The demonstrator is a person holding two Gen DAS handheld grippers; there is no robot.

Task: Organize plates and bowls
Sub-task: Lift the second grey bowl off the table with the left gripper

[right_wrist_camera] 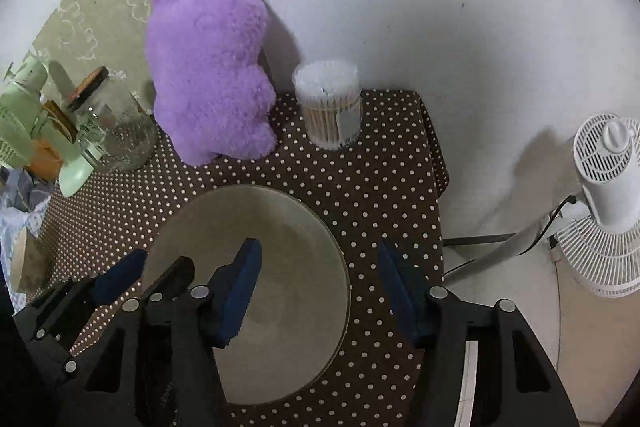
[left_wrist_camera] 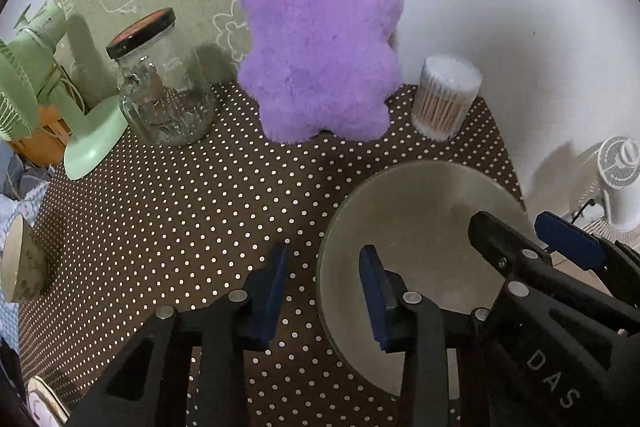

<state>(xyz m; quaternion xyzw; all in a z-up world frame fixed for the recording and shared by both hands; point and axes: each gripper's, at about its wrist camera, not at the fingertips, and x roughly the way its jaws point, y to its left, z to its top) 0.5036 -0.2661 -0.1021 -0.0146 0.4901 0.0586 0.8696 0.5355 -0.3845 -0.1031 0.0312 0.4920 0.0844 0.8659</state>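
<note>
Going left to right, the left gripper (left_wrist_camera: 324, 291) is straddling the near-left rim of the plate (left_wrist_camera: 416, 211), which is lying flat on the dotted tabletop (left_wrist_camera: 180, 211), in front of the purple plush toy (left_wrist_camera: 320, 35). One finger is hanging outside the rim over the cloth and the other over the plate's face, spread, with nothing pinched yet. The risk here, as I judge it: if these fingers are closing while too high, they may skate off the thin rim or shove the plate sideways toward the right gripper (right_wrist_camera: 320, 291). That one is angling steeply down over the plate's right rim, its fingers spread too, one above the plate and one beyond the edge. Uneven timing between the two sides could be tipping the plate, or dragging the cloth toward the tabletop's right edge.
</note>
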